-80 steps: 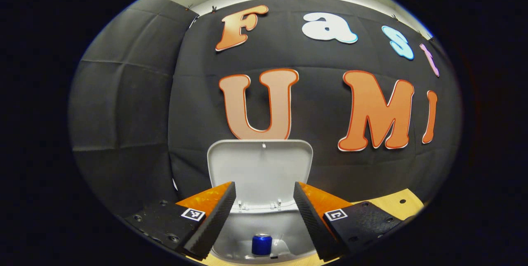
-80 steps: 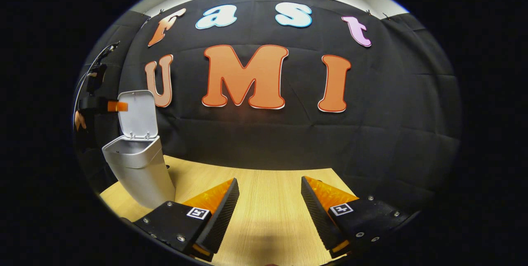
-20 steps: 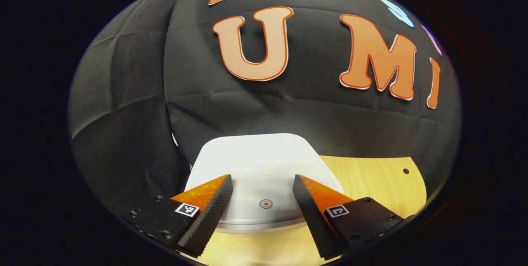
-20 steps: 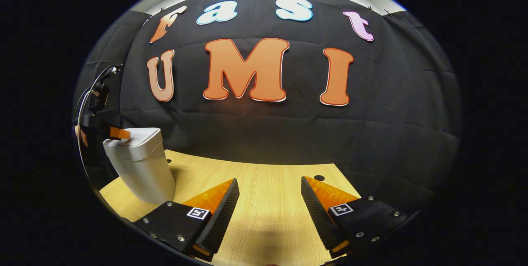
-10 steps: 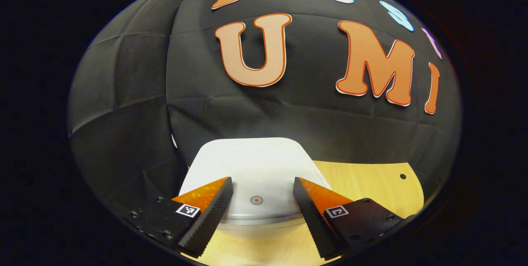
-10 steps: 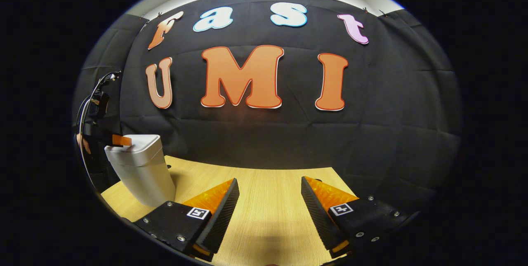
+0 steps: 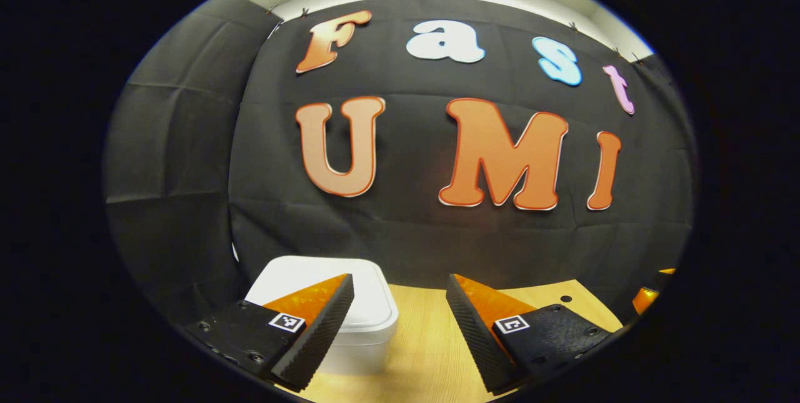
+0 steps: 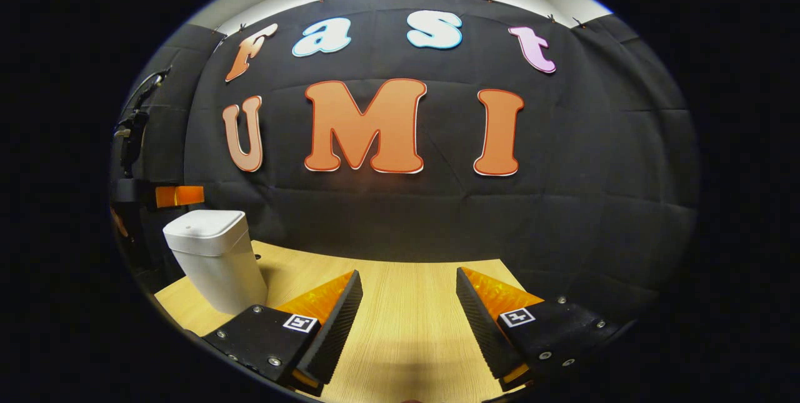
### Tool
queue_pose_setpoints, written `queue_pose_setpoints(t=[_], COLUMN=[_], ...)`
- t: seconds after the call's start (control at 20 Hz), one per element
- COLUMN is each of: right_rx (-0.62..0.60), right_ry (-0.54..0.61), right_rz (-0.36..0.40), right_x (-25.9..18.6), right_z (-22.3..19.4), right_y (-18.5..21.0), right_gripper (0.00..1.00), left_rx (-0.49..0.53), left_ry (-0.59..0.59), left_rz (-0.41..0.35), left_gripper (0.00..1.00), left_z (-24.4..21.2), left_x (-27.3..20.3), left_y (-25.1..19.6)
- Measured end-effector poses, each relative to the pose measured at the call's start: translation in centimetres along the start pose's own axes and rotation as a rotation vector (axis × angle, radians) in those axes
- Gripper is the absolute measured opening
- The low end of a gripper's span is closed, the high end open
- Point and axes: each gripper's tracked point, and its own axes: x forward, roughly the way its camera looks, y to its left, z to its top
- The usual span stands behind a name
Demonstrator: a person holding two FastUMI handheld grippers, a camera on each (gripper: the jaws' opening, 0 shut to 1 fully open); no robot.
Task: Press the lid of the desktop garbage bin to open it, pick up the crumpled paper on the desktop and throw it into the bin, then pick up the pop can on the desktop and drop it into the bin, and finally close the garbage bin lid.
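Wooden desktop (image 8: 400,322), lidded bin (image 7: 369,312) below-left of left tool (image 7: 400,284), both tools spread, empty-handed

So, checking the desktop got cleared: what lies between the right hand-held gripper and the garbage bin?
Only bare wooden desktop: in the right gripper view, nothing lies between the right hand-held gripper and the garbage bin.

We found a light wooden table (image 8: 406,303) with a small dark hole (image 7: 565,298) near its far edge. One white garbage bin (image 8: 212,259), lid shut, stood on it.
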Motion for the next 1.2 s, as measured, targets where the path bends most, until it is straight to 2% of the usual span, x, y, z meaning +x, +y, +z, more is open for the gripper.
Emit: queue_pose_setpoints(t=[0.8, 1.2], right_rx=[0.021, 0.033], right_ry=[-0.033, -0.030], right_rz=[0.001, -0.009], right_x=[-0.6, -1.2], right_z=[1.5, 1.1], right_y=[-1.4, -1.9], right_gripper=[0.90, 0.90], left_rx=[-0.069, -0.043], left_ry=[-0.014, 0.000], left_rz=[-0.088, -0.119], left_gripper=[0.94, 0.94], left_z=[-1.3, -2.7], left_x=[-4.2, -5.6], left_y=[-7.0, -9.4])
